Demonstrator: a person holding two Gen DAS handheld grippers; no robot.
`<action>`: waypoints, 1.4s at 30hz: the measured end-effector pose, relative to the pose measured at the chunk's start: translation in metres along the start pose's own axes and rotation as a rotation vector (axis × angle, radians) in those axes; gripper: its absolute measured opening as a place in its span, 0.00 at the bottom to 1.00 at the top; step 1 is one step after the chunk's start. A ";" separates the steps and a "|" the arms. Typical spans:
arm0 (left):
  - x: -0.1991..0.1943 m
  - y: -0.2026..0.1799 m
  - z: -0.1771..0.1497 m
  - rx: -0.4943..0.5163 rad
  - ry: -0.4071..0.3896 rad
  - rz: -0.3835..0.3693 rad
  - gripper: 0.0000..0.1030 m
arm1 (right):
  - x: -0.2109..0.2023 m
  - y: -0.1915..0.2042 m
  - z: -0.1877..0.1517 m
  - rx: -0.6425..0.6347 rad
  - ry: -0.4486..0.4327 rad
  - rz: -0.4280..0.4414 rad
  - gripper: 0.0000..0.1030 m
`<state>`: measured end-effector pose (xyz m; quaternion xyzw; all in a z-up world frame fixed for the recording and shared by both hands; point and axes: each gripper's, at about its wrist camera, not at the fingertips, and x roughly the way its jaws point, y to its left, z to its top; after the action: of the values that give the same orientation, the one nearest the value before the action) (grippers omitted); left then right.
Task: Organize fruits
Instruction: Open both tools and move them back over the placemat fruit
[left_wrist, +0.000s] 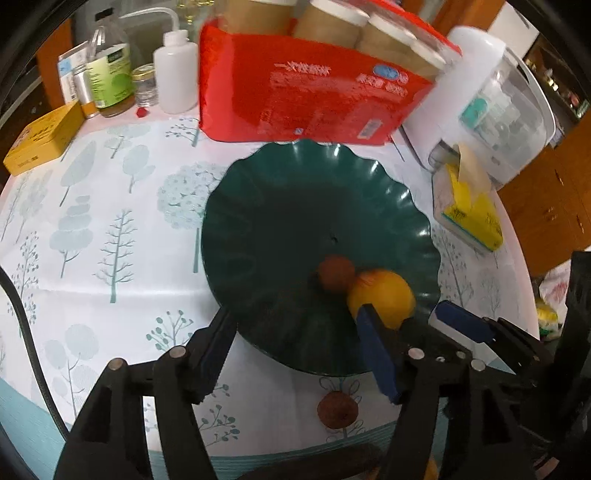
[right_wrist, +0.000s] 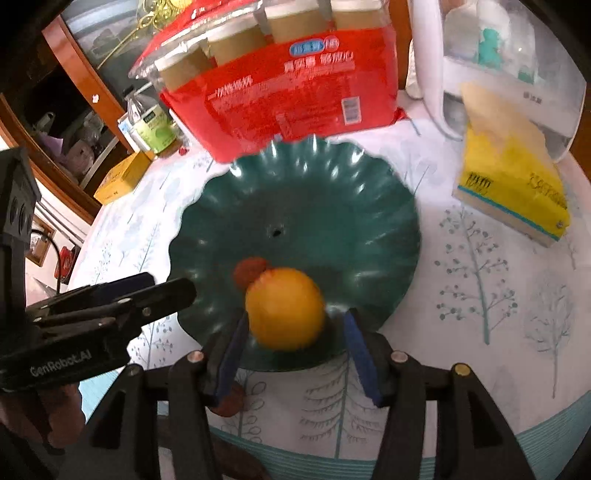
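Right gripper (right_wrist: 295, 336) is over the near edge of the green scalloped plate (right_wrist: 332, 229) w/ its blue pads spread wide. The orange (right_wrist: 286, 308) sits between them on the plate, a bit blurry. Left pad looks just about against it; gap on the right side, so it's not clamped. A small brown fruit (right_wrist: 251, 269) is right behind the orange, touching it, also on the plate.

Left gripper (left_wrist: 295, 332) is spread open too, holding nothing, hovering over the near-left rim of the plate (left_wrist: 295, 206). From its cam you can see the orange (left_wrist: 382, 295) and the brown fruit (left_wrist: 336, 275) side by side, plus a second brown fruit (left_wrist: 338, 410) off the plate, on the tabletop (left_wrist: 110, 221) close to the near rim.

Bg stuff: red pack of paper cups (left_wrist: 314, 88) behind the plate, yellow tissue box (right_wrist: 513, 177) to the right, white squeeze bottle (left_wrist: 175, 70) and a green-label bottle (left_wrist: 112, 74) back left, yellow tin (left_wrist: 44, 138) by the left edge.
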<state>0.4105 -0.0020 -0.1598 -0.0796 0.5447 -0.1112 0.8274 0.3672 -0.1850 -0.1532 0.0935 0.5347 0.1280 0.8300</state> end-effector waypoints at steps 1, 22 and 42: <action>-0.002 0.000 0.000 -0.005 0.001 0.001 0.64 | -0.005 0.000 0.001 -0.001 -0.016 -0.004 0.54; -0.132 -0.018 -0.072 0.008 -0.133 0.028 0.65 | -0.133 0.021 -0.047 -0.029 -0.216 -0.009 0.57; -0.208 -0.013 -0.160 0.114 -0.121 -0.004 0.70 | -0.211 0.047 -0.170 0.080 -0.280 -0.084 0.57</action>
<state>0.1825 0.0400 -0.0357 -0.0403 0.4866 -0.1388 0.8616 0.1236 -0.2034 -0.0273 0.1211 0.4219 0.0576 0.8967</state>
